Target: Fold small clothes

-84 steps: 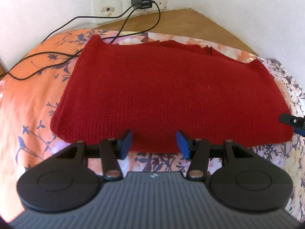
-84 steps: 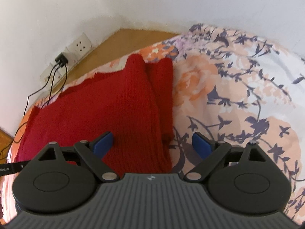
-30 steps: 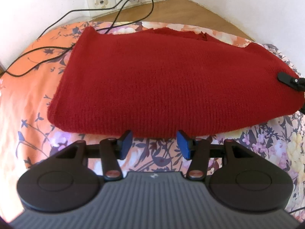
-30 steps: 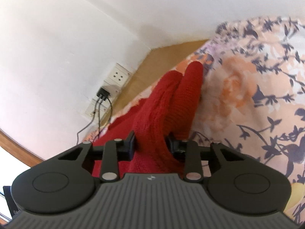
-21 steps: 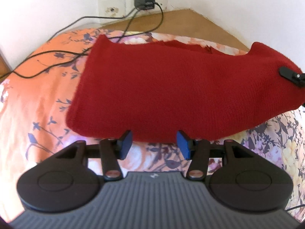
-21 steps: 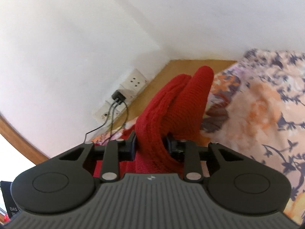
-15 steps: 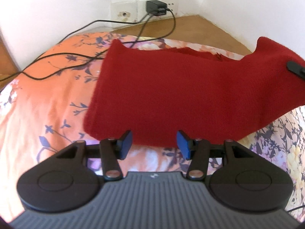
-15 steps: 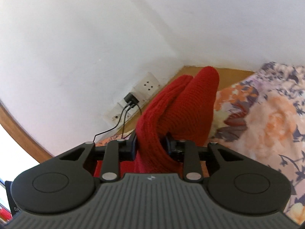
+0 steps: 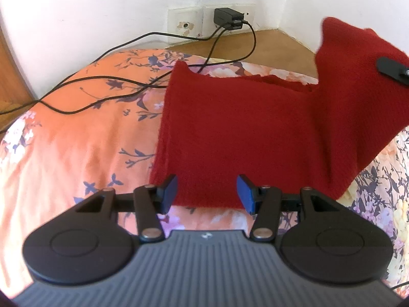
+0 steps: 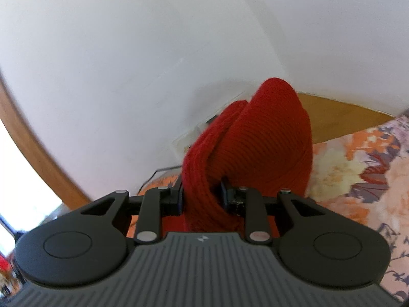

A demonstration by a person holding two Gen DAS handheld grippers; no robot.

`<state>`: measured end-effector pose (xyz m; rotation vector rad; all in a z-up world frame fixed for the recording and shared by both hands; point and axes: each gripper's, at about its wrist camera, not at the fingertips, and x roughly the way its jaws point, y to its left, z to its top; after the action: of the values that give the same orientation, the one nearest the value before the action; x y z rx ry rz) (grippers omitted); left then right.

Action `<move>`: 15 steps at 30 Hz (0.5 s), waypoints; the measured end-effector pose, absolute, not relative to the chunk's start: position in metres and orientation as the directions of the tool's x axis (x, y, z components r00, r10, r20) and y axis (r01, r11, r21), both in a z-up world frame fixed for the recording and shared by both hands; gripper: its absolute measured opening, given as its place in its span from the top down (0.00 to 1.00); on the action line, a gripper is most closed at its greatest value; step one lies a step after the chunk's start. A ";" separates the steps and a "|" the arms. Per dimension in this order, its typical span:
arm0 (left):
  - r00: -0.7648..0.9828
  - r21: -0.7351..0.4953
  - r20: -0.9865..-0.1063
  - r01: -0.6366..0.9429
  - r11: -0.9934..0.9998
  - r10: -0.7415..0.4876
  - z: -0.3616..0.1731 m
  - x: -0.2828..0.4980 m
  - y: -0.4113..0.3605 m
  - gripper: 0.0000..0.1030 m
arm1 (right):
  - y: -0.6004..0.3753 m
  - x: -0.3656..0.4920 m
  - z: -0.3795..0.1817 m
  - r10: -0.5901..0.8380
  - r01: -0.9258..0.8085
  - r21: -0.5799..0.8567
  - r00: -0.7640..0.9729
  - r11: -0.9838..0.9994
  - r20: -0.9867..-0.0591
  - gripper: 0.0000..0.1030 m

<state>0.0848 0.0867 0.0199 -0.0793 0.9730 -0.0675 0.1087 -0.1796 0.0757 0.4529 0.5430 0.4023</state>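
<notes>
A red knitted garment lies on the floral bedspread, its left part flat and its right end raised high. My left gripper is open, its blue pads either side of the garment's near hem without closing on it. My right gripper is shut on the red knitted garment, a thick bunch of knit rising between its fingers. One finger of the right gripper shows at the right edge of the left wrist view, on the lifted cloth.
Black cables trail over the bedspread from a charger plugged into wall sockets. A wooden ledge runs along the white wall behind the bed. A wooden frame curves at the left in the right wrist view.
The right gripper has lifted the garment's right end higher and carried it leftward. The left gripper has shifted so the garment's left edge sits nearer the middle of its view.
</notes>
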 end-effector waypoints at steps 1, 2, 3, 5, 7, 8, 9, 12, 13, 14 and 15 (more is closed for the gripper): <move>0.562 -0.099 -0.822 0.022 0.995 -0.094 0.020 0.086 0.089 0.48 | -0.169 0.111 0.074 0.477 -0.250 0.491 0.775 0.834 -0.415 0.72; 0.563 -0.099 -0.821 0.024 0.995 -0.095 0.019 0.086 0.092 0.48 | -0.159 0.115 0.072 0.478 -0.260 0.471 0.764 0.843 -0.433 0.72; 0.562 -0.099 -0.821 0.024 0.995 -0.095 0.019 0.088 0.094 0.48 | -0.149 0.118 0.069 0.478 -0.267 0.454 0.754 0.850 -0.451 0.72; 0.561 -0.099 -0.823 0.024 0.995 -0.095 0.017 0.090 0.100 0.48 | -0.132 0.124 0.062 0.477 -0.278 0.423 0.729 0.862 -0.492 0.72; 0.557 -0.102 -0.825 0.019 0.995 -0.095 0.015 0.092 0.105 0.48 | -0.114 0.131 0.050 0.473 -0.286 0.397 0.698 0.872 -0.538 0.71; 0.555 -0.104 -0.826 0.016 0.994 -0.096 0.014 0.092 0.108 0.48 | -0.106 0.135 0.045 0.470 -0.286 0.388 0.683 0.876 -0.559 0.71; 0.553 -0.106 -0.827 0.014 0.994 -0.096 0.014 0.093 0.110 0.48 | -0.097 0.138 0.037 0.466 -0.288 0.374 0.664 0.881 -0.585 0.71; 0.553 -0.110 -0.827 0.007 0.994 -0.096 0.012 0.095 0.119 0.48 | -0.078 0.143 0.027 0.433 -0.300 0.313 0.657 0.901 -0.617 0.67; 0.554 -0.112 -0.827 0.004 0.994 -0.095 0.012 0.096 0.122 0.48 | -0.071 0.142 0.027 0.419 -0.311 0.281 0.663 0.908 -0.620 0.64; 0.556 -0.113 -0.826 0.002 0.994 -0.095 0.012 0.097 0.124 0.48 | -0.066 0.140 0.026 0.411 -0.321 0.258 0.667 0.911 -0.621 0.57; 0.557 -0.115 -0.825 -0.001 0.993 -0.095 0.012 0.097 0.126 0.48 | -0.062 0.138 0.024 0.409 -0.332 0.242 0.670 0.912 -0.620 0.55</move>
<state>0.0973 0.1265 0.0124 -0.1070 0.9790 -0.0554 0.1383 -0.0616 0.0241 0.1119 0.7255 0.4185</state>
